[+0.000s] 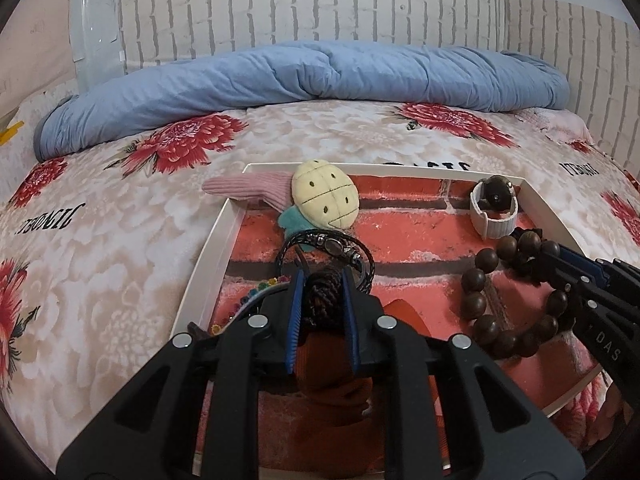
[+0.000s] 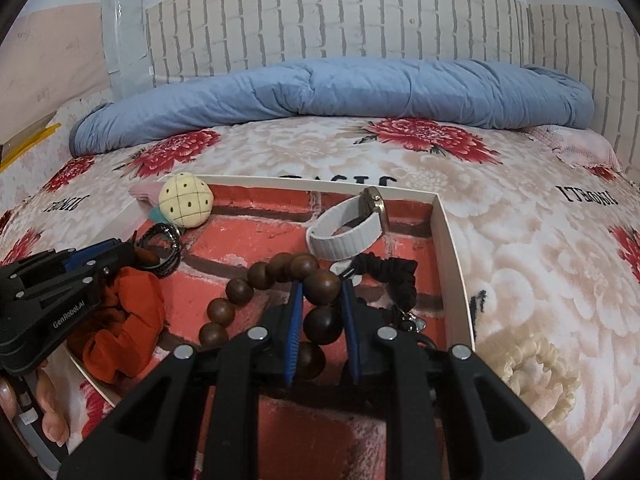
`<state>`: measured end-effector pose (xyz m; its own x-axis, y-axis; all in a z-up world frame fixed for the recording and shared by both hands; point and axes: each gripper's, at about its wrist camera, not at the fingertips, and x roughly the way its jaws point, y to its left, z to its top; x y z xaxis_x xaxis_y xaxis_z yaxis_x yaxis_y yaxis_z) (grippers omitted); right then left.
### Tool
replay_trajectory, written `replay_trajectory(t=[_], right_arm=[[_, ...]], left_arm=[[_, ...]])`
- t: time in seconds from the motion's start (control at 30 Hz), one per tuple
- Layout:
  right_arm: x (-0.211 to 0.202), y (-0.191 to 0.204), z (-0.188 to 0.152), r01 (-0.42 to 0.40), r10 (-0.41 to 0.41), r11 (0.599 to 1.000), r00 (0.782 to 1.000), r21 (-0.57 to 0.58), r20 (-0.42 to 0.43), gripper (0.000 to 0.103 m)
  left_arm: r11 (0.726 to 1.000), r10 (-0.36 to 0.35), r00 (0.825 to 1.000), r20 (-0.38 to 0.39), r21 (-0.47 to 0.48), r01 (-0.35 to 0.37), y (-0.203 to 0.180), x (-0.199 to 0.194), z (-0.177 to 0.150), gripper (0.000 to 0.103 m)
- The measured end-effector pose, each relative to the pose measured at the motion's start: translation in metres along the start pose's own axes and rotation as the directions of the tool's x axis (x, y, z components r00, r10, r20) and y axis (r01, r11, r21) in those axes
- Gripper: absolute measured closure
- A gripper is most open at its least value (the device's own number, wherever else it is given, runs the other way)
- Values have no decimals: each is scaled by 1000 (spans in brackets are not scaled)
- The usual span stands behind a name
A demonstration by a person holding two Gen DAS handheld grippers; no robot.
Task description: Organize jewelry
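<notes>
Inside the white tray [image 2: 452,248] on the bed, the right gripper [image 2: 322,300] pinches the wooden bead bracelet [image 2: 322,286] while the left gripper [image 1: 322,296] clamps a dark braided cord [image 1: 322,294] (placing seemingly underway); next, each must let go cleanly.

— Where am I working here?

— In a bedroom at home. I'm over a bed [image 1: 360,136] whose cover is cream with big red flowers, filling the middle of both views.

— What else says bedroom?

— A rolled blue quilt [image 1: 304,76] lies across the far side of the bed, in the upper middle of the frame. Behind it stands a wall [image 1: 304,4] papered with a pale brick pattern. A pink pillow [image 2: 580,148] shows at the right edge, and a soft toy [image 1: 324,196] rests on the rim of a white tray [image 1: 208,248] set on the bed.
</notes>
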<state>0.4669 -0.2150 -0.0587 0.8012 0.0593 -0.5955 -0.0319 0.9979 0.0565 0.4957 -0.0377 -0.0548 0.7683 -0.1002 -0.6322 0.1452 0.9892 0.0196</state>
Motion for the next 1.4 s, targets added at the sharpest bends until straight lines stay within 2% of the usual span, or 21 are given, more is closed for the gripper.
replay_trajectory(t=[0.07,0.1,0.17,0.33,0.4,0.43,0.47,0.5,0.6,0.7,0.8,0.9,0.97,1.07,1.13,1.4], right_arm=[[1,-1,1,1,-1,1000,1000,-3,1,82],[2,-2,1,-3,3,1000,1000,-1,1,81],[1,0,1,-1,2,1000,1000,-2,2,81],[2,-1,1,-13,13,1000,1000,2,5,80],[1,-3,1,-25,25,1000,1000,14,7,78],[1,-4,1,-32,32,999,999,20,8,74],[-1,-3,-1,-38,37,999,999,21,9,70],[-1,-3,-1,-41,41,999,999,21,10,60],[-4,-1,-2,-48,48,999,999,18,4,57],[-14,2,-5,-102,102,995,995,11,4,35],[-26,8,-5,-84,85,996,996,-24,17,21],[-44,11,-6,-120,121,992,992,-25,30,17],[-61,15,-8,-101,103,994,994,-47,47,11],[-90,21,-14,-86,92,993,993,-83,77,10],[-111,24,-19,-75,85,993,992,-96,98,6],[-200,34,-39,-54,73,994,975,-94,208,4]], left_arm=[[1000,4,1000,0,2,-4,-1,0,0,82],[1000,9,1000,0,2,-9,-1,0,0,75],[1000,15,1000,-4,-6,-15,1,1,-1,67],[1000,2,1000,4,-17,-2,3,-2,-1,62],[1000,3,1000,17,-16,-3,3,-6,-1,51],[1000,1,1000,30,-18,0,4,-10,-1,46],[1000,-2,999,40,-20,3,4,-13,-1,36],[1000,-3,999,47,-23,4,4,-16,-1,30],[1000,-10,997,72,-27,12,4,-28,-1,22],[1000,15,997,81,-24,-13,5,-40,-3,12],[999,32,996,88,-26,-30,10,-58,-4,5],[998,55,994,91,-38,-52,22,-82,-10,5],[996,77,992,98,-44,-74,31,-102,-17,5],[992,119,986,118,-48,-114,39,-133,-28,5],[988,151,980,129,-59,-144,42,-154,-38,5],[986,161,962,222,-67,-150,29,-239,-73,5]])
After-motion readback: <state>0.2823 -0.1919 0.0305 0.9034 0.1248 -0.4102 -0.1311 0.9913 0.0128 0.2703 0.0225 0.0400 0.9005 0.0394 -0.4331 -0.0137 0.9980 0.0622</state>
